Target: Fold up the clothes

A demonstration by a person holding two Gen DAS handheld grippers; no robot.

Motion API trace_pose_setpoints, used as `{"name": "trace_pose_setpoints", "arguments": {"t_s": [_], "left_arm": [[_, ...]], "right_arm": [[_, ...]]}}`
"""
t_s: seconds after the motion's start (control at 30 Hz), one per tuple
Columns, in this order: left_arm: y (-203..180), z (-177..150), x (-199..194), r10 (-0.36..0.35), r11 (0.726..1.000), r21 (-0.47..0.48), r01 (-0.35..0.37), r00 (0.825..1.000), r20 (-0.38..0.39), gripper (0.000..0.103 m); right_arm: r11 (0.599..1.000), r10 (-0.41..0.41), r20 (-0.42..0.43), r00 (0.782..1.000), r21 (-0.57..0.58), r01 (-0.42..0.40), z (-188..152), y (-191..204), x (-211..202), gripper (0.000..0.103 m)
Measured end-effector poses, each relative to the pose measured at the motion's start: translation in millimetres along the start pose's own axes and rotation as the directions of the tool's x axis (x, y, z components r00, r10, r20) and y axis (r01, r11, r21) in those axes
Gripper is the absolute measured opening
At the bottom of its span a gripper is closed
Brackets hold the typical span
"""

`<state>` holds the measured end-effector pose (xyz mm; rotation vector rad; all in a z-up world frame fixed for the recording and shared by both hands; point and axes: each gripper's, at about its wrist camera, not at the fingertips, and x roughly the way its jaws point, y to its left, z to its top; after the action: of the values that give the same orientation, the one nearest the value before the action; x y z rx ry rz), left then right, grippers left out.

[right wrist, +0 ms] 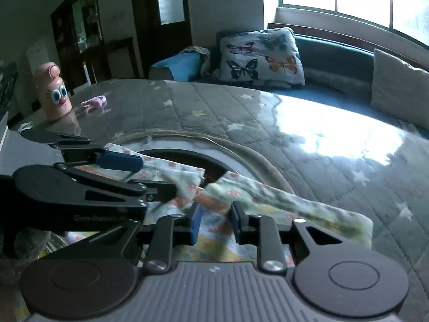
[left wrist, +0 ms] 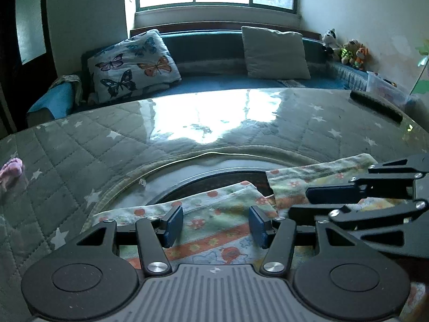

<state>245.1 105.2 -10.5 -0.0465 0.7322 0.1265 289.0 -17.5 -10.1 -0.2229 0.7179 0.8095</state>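
1. The garment [left wrist: 214, 222], a thin floral printed piece, is lying on the near part of the table [left wrist: 80, 145], partly over a round dark cut-out in the quilted cover [right wrist: 335, 177].
2. It is looking light, soft and floppy; likely sagging and bunching when lifted, not slippery, not fragile.
3. The left gripper [left wrist: 215, 224] is hovering over the near left part of the garment, jaws standing apart, cloth visible beneath the gap, pads not pressing on anything.
4. The right gripper [right wrist: 214, 221] is sitting just right of it over the garment's right half, jaws narrowly parted; the pads are not seen pinching cloth.
5. Best hold, as a judgement: pinching an edge or corner, one gripper per side, e.g. the far right hem [right wrist: 335, 214], so the fold is staying flat.
6. Risk: a single-layer pinch is dragging the whole piece rather than folding.
7. Containers: a pink bottle with a cartoon face [right wrist: 55, 91] is standing far left on the table, closed, contents not visible. A clear plastic box [left wrist: 386, 88] is sitting far right; contents too blurred to tell.
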Motion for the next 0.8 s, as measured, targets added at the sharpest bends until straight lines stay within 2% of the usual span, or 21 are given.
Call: {"name": "trace_pose_setpoints", "arguments": {"t_s": [0.2,0.4,0.5,0.53,0.8], "left_arm": [[4,-6,-23,-0.004,1.0,-0.018,0.004,1.0,0.01,0.057],[-8,-24,-57,-0.034,0.999,0.008,0.034,0.999,0.019,0.057],[-19,-36,-74,-0.067,0.998,0.02,0.066,0.998,0.02,0.058],[-23,-41,-80,-0.079,0.997,0.025,0.079,0.997,0.019,0.058],[-67,-82,-121,-0.157,0.981,0.117,0.153,0.987,0.029,0.059]], "right_arm": [[0.999,0.036,-0.017,0.999,0.0,-0.036,-6,1,-24,0.025],[0.999,0.054,-0.069,0.996,0.008,-0.054,-37,8,-58,0.025],[0.999,0.046,-0.058,0.997,0.009,-0.046,-57,13,-81,0.034],[0.999,0.037,-0.05,0.998,0.003,-0.037,-64,15,-90,0.042],[1.0,-0.022,-0.003,1.0,0.008,0.023,-110,26,-141,0.052]]}}
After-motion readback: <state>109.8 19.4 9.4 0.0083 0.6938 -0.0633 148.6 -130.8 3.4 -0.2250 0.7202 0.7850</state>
